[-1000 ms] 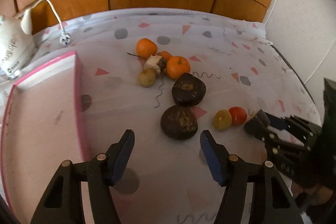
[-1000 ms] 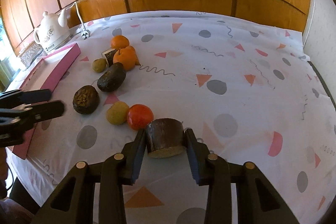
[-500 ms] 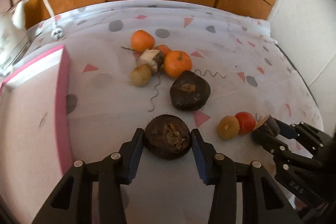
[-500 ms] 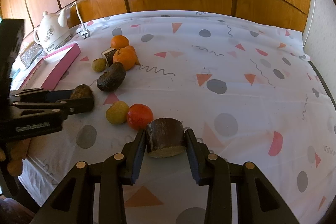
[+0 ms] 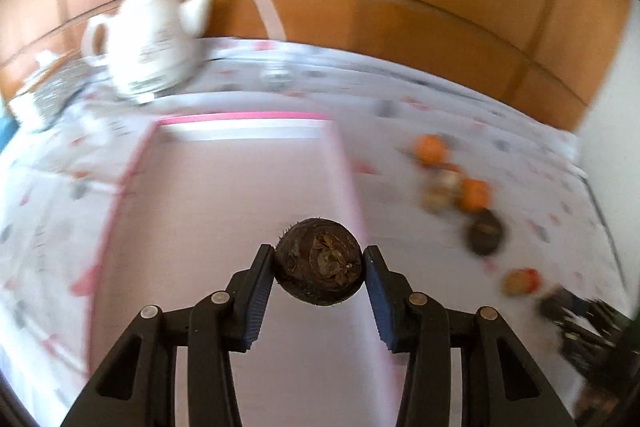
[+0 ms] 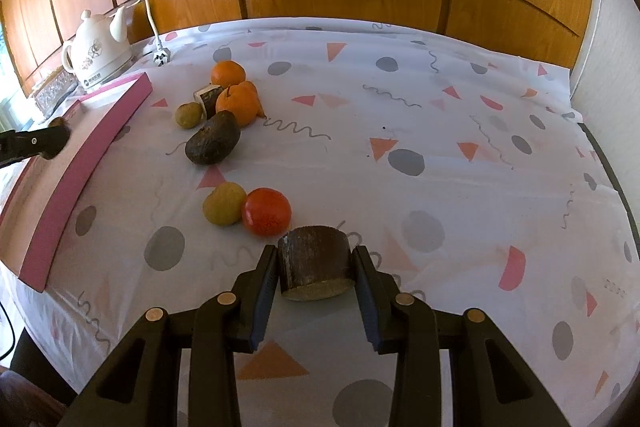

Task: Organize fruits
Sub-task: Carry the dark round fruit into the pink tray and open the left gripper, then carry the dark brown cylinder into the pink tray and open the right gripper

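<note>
Over the pink tray [image 5: 224,195]: my left gripper [image 5: 319,263] clamps a dark round fruit [image 5: 319,262].
Above the tablecloth [image 6: 440,163]: my right gripper [image 6: 316,263] clamps a brown cut chunk [image 6: 315,262].

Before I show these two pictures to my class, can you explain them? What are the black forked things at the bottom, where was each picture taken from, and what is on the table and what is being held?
There is no robot. A person holds a two-finger gripper in each hand, and a small wide-angle camera on each looks forward along its fingers, so the room looks curved.

In the left-hand view, the left gripper is shut on a round dark brown fruit, held above a pink tray. That picture is blurred by motion.

In the right-hand view, the right gripper is shut on a short brown cylinder-shaped piece low over the patterned tablecloth.

On the cloth lie a red fruit, a yellowish fruit, a dark oval fruit and two oranges. A white kettle stands at the back.
</note>
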A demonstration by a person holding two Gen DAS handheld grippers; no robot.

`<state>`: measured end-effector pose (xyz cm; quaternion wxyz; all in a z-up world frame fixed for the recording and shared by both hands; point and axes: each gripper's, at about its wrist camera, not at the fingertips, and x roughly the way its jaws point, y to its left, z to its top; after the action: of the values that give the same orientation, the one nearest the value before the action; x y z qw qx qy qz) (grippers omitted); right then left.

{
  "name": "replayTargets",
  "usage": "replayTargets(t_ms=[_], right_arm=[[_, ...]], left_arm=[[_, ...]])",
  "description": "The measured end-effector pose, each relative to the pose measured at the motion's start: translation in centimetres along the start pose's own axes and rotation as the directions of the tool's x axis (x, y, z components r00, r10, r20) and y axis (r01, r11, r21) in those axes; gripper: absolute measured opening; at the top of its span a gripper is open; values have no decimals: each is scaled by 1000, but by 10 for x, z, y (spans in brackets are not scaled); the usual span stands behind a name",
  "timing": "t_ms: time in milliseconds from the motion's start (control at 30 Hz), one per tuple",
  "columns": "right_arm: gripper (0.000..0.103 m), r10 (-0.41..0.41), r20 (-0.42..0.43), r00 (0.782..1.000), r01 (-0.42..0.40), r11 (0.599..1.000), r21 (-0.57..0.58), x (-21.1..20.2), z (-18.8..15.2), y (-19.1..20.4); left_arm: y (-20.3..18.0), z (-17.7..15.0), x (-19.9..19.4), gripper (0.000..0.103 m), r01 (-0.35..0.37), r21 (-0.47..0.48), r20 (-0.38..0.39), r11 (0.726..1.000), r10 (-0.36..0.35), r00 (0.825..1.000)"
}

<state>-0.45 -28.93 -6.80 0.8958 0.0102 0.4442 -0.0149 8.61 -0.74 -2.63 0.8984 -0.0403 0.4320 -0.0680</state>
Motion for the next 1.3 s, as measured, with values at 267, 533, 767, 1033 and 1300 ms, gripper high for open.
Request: replayTargets(t_ms=[267,533,767,1033,1300], right_arm=[[37,-5,27,1000,6,999,-39,-16,6,13],[37,74,49,996,-67,991,-117,-27,25,52],[37,218,31,975,-207,957,-204,-21,48,106],[37,364,-17,931,-355,897,-265,-10,72,174],[38,378,-57,924,-376,870,-318,11,85,228]], left_arm=[[58,-13,5,46,-159,-97,-13,983,158,987],[66,-27,-18,59,-166,-132,22,977,170,985],[72,-37,-32,61,-169,-158,26,973,176,984],[75,-49,-44,61,-160,-170,58,972,172,983],[80,-56,-45,61,-172,-171,44,970,182,982]])
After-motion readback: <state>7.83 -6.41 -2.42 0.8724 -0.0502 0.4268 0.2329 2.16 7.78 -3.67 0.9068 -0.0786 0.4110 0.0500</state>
